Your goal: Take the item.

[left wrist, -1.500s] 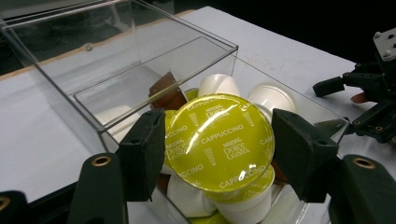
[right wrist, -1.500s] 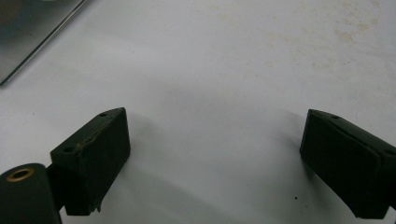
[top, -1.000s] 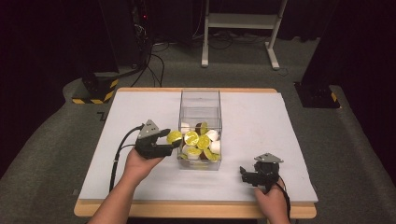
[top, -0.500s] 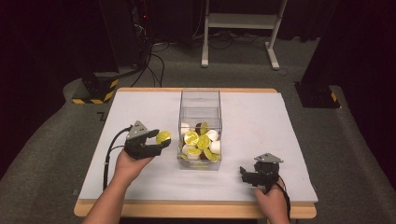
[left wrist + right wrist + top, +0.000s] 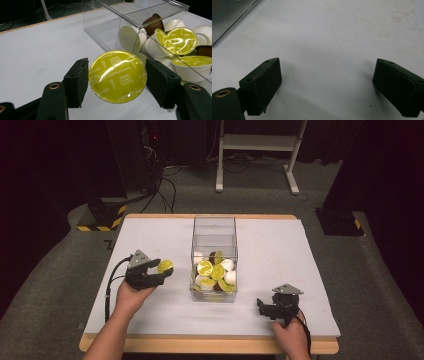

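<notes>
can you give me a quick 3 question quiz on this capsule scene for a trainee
1. True or false: the left gripper is shut on a round yellow-green foil-topped coffee capsule.
2. Where is that capsule relative to the clear plastic box? A inside it, B outside, to its left in the high view, C on top of it.
3. Fill in: the right gripper has its fingers ____ above the white table.

Key: 1 true. 2 B. 3 open, with nothing between them.
</notes>
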The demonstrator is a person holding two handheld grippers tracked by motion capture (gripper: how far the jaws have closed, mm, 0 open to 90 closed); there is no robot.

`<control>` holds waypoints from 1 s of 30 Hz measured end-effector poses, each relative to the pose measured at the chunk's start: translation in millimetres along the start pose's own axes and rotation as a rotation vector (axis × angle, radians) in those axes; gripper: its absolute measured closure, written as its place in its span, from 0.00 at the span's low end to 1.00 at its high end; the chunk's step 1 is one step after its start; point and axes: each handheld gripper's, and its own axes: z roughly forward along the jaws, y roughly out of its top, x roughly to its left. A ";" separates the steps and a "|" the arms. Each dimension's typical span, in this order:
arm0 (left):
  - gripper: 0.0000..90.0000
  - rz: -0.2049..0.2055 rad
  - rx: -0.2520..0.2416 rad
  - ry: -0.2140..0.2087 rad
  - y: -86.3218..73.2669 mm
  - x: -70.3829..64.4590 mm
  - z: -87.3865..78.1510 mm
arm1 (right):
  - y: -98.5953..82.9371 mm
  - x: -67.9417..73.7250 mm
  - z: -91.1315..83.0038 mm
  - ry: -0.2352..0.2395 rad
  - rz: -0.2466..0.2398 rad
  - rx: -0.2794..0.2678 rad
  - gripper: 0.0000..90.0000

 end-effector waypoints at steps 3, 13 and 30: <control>0.42 -0.004 0.005 0.020 0.2 5.4 1.7 | 0.0 0.0 0.0 0.001 0.000 0.000 0.09; 0.42 -0.013 -0.005 0.067 1.6 20.1 8.0 | 0.0 0.0 0.0 0.000 0.000 -0.001 0.09; 0.42 -0.003 -0.019 0.108 13.5 32.9 25.3 | 0.0 -0.1 0.1 0.000 0.001 -0.001 0.09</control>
